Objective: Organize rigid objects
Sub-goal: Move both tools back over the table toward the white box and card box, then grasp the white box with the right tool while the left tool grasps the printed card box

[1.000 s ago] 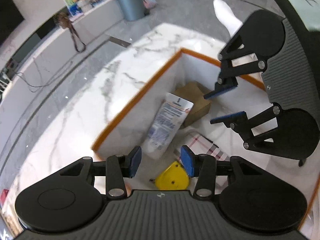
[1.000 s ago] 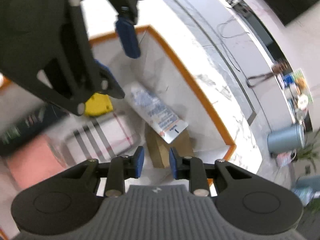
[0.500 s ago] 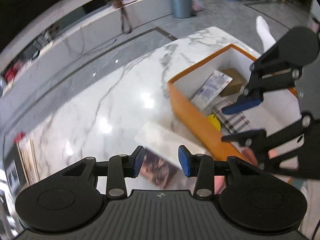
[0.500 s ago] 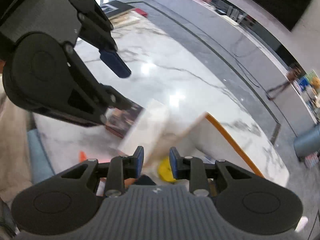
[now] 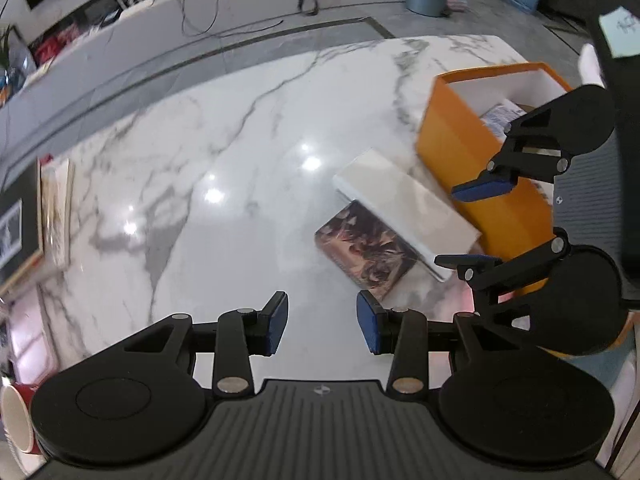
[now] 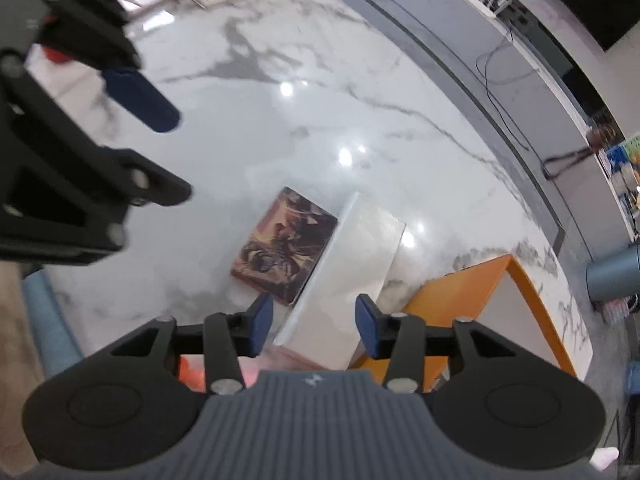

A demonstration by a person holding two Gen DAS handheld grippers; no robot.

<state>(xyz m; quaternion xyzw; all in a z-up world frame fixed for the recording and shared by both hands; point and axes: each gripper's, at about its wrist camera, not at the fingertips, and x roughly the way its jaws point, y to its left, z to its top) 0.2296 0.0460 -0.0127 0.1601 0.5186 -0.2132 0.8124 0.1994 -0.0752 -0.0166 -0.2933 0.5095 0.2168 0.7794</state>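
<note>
My right tool [image 6: 315, 326] hangs over the near end of the white box [image 6: 352, 268], which lies flat on the marble tabletop [image 6: 280, 128] just beside the orange bin [image 6: 460, 292]. Its jaws are opening, with that end of the box showing between them but neither pad pressing on it, so I judge the box is lying free on the stone. My left tool [image 5: 322, 328] stands apart and empty over bare marble, a little short of the picture-cover book [image 5: 368, 254]. The book lies flat with one edge tucked under the white box, which I take to be why the box sits slightly propped, not square to the tabletop. The bin's orange wall [image 5: 460, 152] faces both tools, and inside it I can make out only a printed packet [image 5: 500, 114]; the rest is hidden behind my right tool. Both box and book rest close to the bin, probably as the next things to go in. I would lift the box first, since it pins the book's edge, and clear the wall before lowering.
</note>
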